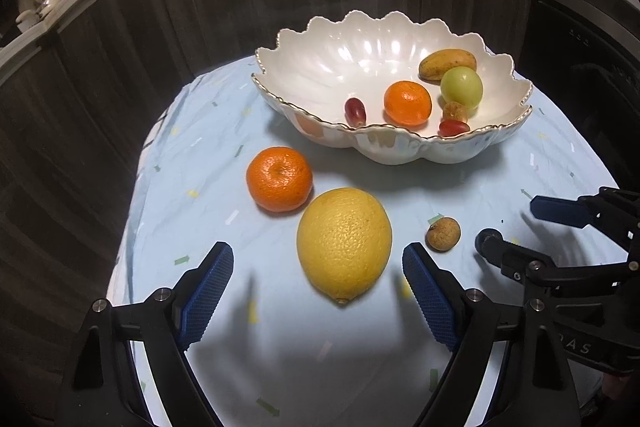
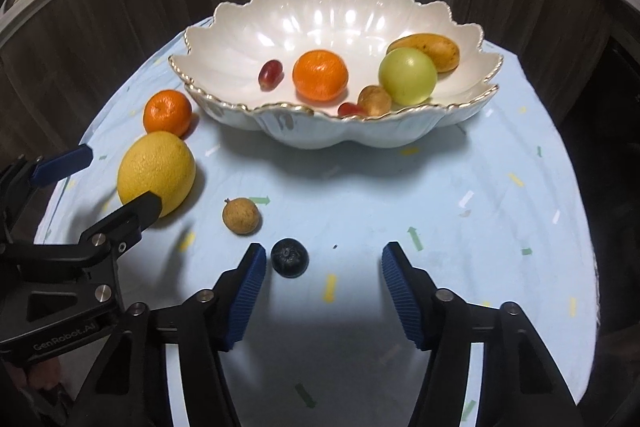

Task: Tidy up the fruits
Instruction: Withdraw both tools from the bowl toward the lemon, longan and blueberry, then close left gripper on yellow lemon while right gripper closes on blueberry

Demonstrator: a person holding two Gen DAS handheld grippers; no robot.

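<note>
Left wrist view. Our left tongs point(image 1: 318, 269) stand wide open, holding nothing. The large yellow pebbled lemon point(image 1: 344, 243) lies on the pale blue confetti-print cloth point(image 1: 192, 227) between the two ribbed blue pads, nearer the right pad but touching neither. Ahead and a little left of the tips sits a loose orange mandarin point(image 1: 279, 178), just beside the lemon. Off the right pad lies a small brown round longan point(image 1: 443, 233). Farther ahead stands the scalloped white gold-rimmed ceramic bowl point(image 1: 304, 43), already holding several fruits. Our right tongs point(image 1: 508, 227) reach in from the right, also open.

We judge the lemon to be this hand's pick. Push forward so the pads meet its widest belly, not the tapering near end, and centre before closing; the rind looks firm, so a steady squeeze should do. Mind the mandarin when lifting.

Right wrist view. The right tongs point(image 2: 324, 263) gape wide, empty. A small dark round berry point(image 2: 289, 258) lies just beside the left pad, far off the right one. Shift the tongs leftward to centre it, keep the tips low to the cloth, and close gently: it looks soft and apt to roll. The longan point(image 2: 241, 215) sits ahead-left, clear of the pads; the bowl point(image 2: 360, 131) lies straight ahead.
</note>
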